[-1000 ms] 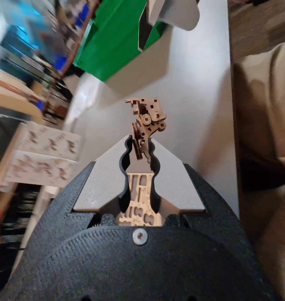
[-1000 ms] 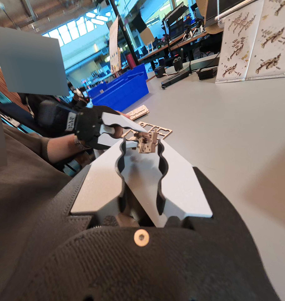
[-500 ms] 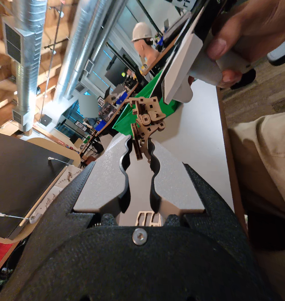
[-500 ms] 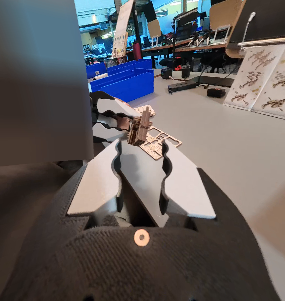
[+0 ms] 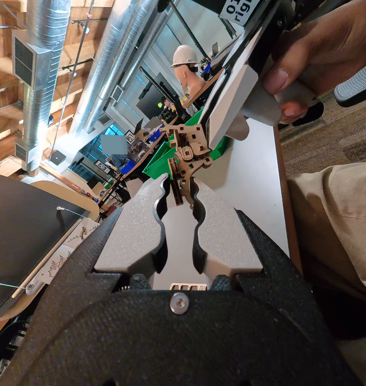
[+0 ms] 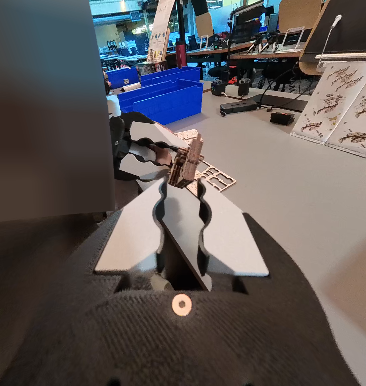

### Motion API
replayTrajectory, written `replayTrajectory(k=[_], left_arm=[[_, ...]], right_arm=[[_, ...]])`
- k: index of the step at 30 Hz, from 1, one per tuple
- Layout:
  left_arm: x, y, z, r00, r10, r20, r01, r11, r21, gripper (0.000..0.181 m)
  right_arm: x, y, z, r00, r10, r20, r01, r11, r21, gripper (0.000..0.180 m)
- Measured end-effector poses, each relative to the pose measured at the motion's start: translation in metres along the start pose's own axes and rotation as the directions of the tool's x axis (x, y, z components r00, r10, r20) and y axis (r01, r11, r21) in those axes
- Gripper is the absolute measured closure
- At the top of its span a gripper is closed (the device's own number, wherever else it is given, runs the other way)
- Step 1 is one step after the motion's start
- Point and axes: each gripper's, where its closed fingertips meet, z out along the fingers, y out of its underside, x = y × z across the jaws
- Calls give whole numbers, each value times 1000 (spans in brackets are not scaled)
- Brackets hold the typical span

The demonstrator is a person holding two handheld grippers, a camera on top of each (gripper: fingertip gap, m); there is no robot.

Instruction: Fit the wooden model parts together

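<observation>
Between its fingertips: left gripper (image 5: 181, 188) clamps wooden model (image 5: 185, 154), raised above table (image 5: 259, 167). Right gripper (image 6: 182, 182), jaws apart, just beside it; parts sheet (image 6: 214, 180) beyond.

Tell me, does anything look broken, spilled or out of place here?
Nothing stands out. The wooden model is held off the table in the left gripper, intact; the cut-out sheet lies flat on the table.

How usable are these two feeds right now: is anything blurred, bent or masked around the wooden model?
Left wrist view: brown wooden model assembly sharp, wide-angle lens bending the silver ceiling ducts. Right wrist view: the assembly slightly soft, black gripper body blurred at the bottom, a grey patch masking the upper left.
</observation>
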Motion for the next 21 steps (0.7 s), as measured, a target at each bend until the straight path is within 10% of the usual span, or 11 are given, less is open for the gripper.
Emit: replayTrajectory(k=[21], left_arm=[[-2,-6,-3,998,54,25,-54,998,14,165]], right_arm=[[-6,-3,0,999,41,32,-42,999,22,163]])
